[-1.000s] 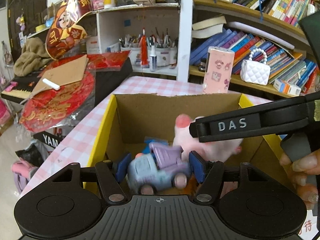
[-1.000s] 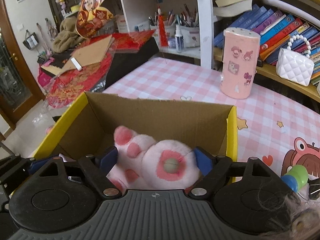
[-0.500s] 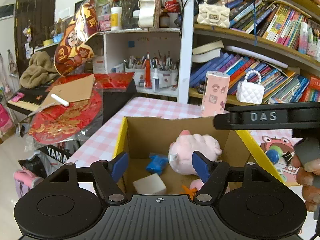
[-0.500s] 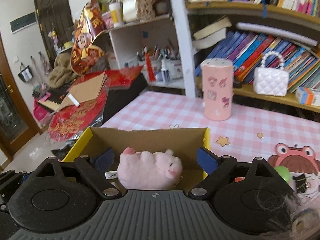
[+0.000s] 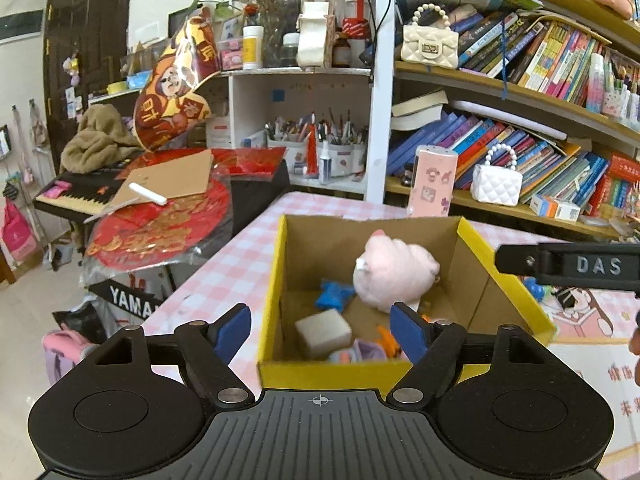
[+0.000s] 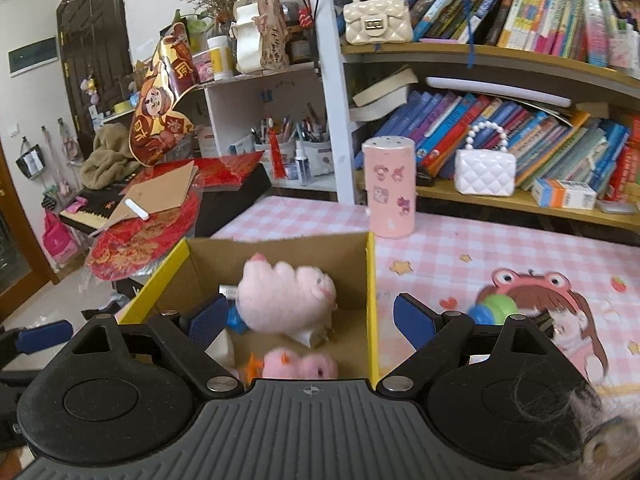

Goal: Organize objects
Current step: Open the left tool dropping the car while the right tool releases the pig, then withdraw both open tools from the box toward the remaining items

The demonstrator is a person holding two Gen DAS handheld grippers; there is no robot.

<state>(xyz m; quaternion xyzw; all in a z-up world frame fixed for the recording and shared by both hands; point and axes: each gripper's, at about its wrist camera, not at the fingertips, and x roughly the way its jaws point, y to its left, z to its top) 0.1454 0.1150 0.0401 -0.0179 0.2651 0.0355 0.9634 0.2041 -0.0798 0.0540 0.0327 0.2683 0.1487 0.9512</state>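
A yellow-edged cardboard box [image 5: 272,280] [image 6: 372,280] stands on the pink checked table. Inside lie a pink plush pig [image 5: 394,274] [image 6: 286,298], a white cube [image 5: 323,330], a blue toy [image 5: 334,294], a purple toy car [image 5: 358,352] and a second pink plush [image 6: 300,366]. My left gripper [image 5: 320,330] is open and empty, above the box's near edge. My right gripper [image 6: 310,320] is open and empty, above the box's right wall. The right gripper's arm shows at the right of the left wrist view [image 5: 568,266].
A pink sticker-covered canister [image 6: 388,188] [image 5: 432,182] stands behind the box. A green-and-blue toy [image 6: 494,308] lies on the cartoon mat [image 6: 560,300] to the right. Bookshelves with a white handbag [image 6: 484,172] line the back. A keyboard with red decorations [image 5: 160,224] sits left.
Both grippers have let go: the toy car and the pink pig now lie in the box. Both grippers have opened and pulled back and up from the box.
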